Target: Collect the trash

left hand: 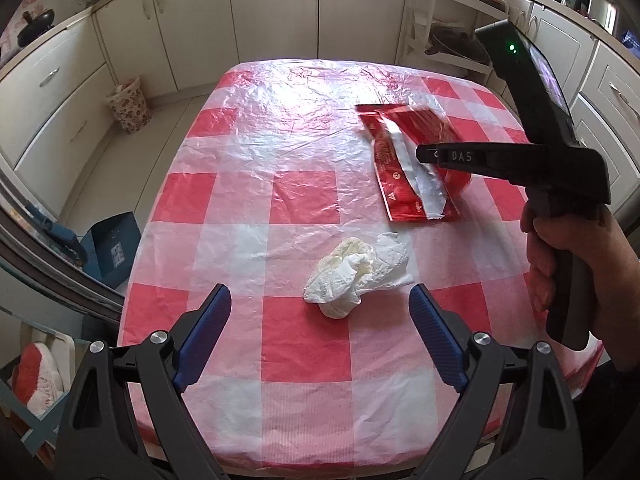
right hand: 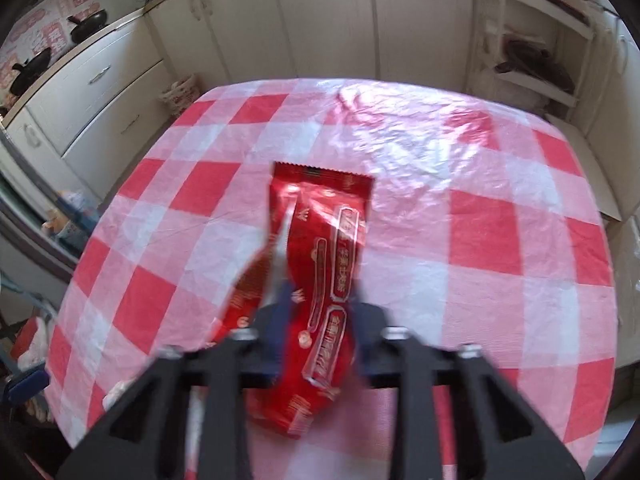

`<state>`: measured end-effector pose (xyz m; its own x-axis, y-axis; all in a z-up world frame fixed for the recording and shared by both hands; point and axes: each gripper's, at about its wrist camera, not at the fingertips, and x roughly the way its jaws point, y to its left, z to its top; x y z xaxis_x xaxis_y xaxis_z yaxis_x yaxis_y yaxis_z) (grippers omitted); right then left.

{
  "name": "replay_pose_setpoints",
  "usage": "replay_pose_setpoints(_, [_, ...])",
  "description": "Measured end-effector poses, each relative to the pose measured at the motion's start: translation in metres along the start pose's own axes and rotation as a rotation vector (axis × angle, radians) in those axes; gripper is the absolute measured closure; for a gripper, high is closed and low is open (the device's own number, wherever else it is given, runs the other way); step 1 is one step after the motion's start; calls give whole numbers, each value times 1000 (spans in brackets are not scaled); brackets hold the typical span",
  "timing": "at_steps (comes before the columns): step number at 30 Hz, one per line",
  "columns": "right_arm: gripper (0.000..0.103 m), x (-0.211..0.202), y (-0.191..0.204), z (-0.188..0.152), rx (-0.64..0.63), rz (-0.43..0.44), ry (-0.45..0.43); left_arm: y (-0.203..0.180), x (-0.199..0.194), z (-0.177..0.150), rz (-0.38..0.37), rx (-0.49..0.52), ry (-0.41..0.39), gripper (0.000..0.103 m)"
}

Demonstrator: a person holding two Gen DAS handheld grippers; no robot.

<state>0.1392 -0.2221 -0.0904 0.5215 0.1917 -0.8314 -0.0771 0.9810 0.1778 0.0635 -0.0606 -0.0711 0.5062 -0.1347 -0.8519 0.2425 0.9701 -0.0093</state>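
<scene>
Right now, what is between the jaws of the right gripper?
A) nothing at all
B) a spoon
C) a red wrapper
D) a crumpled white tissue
C: the right gripper has its jaws closed on the red wrapper, while the crumpled white tissue lies untouched on the checked tablecloth.

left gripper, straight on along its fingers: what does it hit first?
Likely the crumpled white tissue, centred ahead of the open left gripper on the checked tablecloth; depth is unclear.
</scene>
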Motion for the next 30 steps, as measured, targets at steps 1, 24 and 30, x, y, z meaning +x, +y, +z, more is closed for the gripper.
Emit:
replay_pose_setpoints(1, [98, 0, 1, 0, -5, 10, 2, -2, 4, 1, -5, 6, 9, 16])
replay_pose_setpoints(24, [101, -90, -38, -4, -22, 116, -141, -11, 19, 21, 30, -17, -32, 84])
replay_pose_setpoints(30, [24, -71, -38, -6, 39, 124, -90, -4, 8, 20, 14, -66, -52, 83])
